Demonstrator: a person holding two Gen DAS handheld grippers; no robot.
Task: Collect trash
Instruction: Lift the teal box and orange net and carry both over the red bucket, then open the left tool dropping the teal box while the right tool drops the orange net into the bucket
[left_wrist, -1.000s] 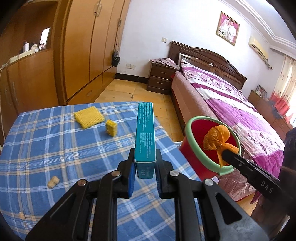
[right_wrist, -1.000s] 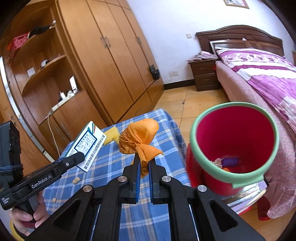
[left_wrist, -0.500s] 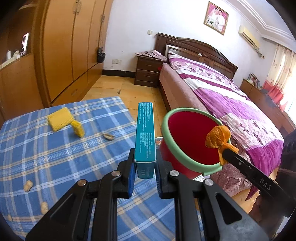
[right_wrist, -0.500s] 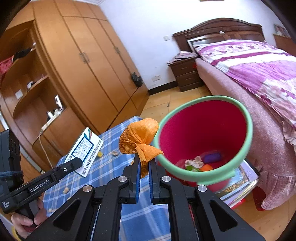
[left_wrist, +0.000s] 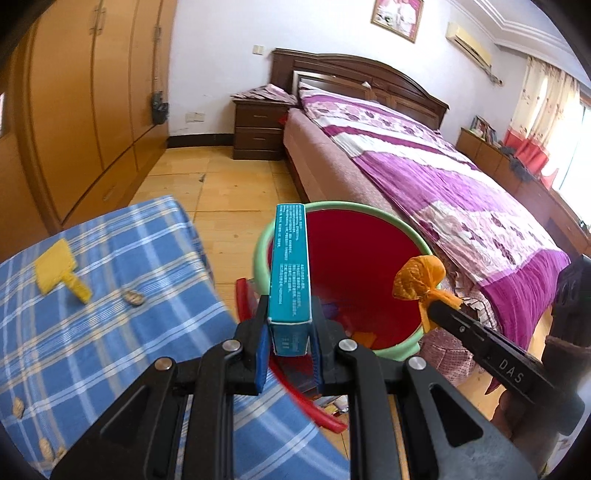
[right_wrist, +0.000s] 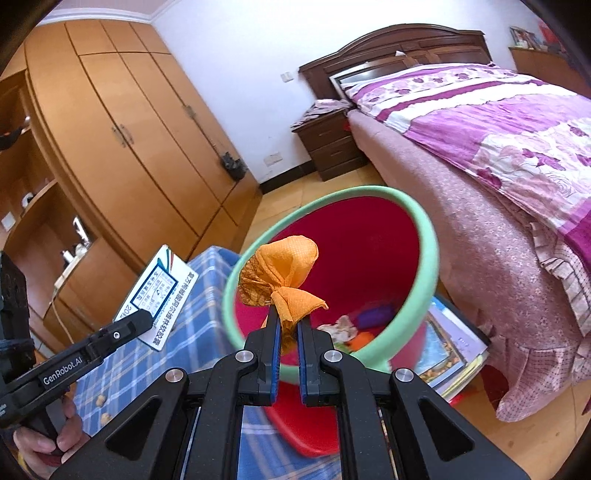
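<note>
**Box and orange bundle held at the bin**

A teal box (left_wrist: 290, 273) is clamped upright by the left gripper (left_wrist: 290, 349) at the red bin's (left_wrist: 369, 212) near rim. An orange bundle (right_wrist: 282, 275) is pinched by the right gripper (right_wrist: 287, 334), nearly closed, over the bin's mouth.

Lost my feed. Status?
Left gripper shut on teal box. Right gripper shut on orange wrapper. Both at red bin. Nothing blocking.
</note>
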